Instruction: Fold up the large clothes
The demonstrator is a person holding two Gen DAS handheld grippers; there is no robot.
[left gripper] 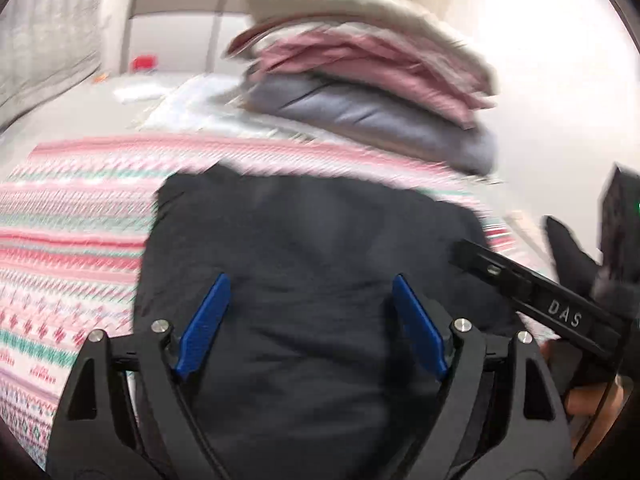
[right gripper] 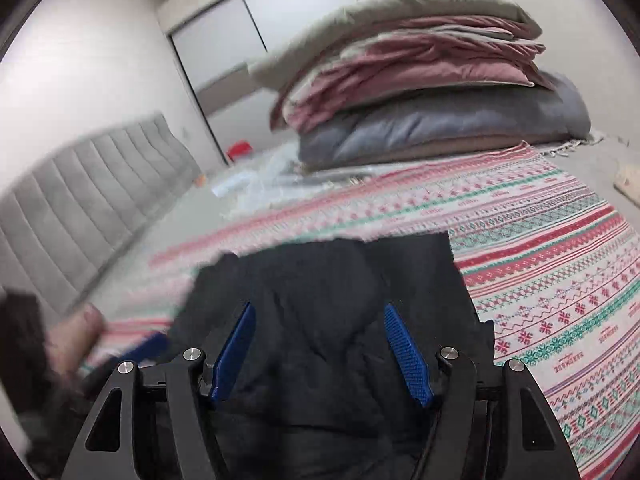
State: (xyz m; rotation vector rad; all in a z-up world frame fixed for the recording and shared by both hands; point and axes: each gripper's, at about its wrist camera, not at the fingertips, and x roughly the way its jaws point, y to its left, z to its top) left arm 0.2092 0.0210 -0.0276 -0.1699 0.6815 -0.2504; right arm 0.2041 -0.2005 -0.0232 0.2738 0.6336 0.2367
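The left tongs (left gripper: 308,324) stand spread wide, blue pads (left gripper: 206,322) well apart, with nothing pinched between them. They hang above the black garment (left gripper: 312,240), which fills the gap between the pads in the left wrist view; whether the pads brush the cloth cannot be told, as the picture is blurred.

The right tongs (right gripper: 318,350) are also spread, a little less wide, their blue pads (right gripper: 406,350) apart and not pressing on anything. The same black garment (right gripper: 332,300) lies under and between them, rumpled, with creases running across it. In the left wrist view the right tongs (left gripper: 532,288) show at the right edge as a black bar, held by a hand (left gripper: 592,396).

The black garment lies on a patterned blanket (right gripper: 560,280) of pink, red and green bands, spread over the bed (right gripper: 168,232). It sits at the near edge of the blanket. At the blanket's far edge stands a stack of folded quilts (right gripper: 432,96), grey below, pink in the middle, beige on top, well apart from the garment. A grey padded headboard (right gripper: 80,192) runs along the bed's left side.
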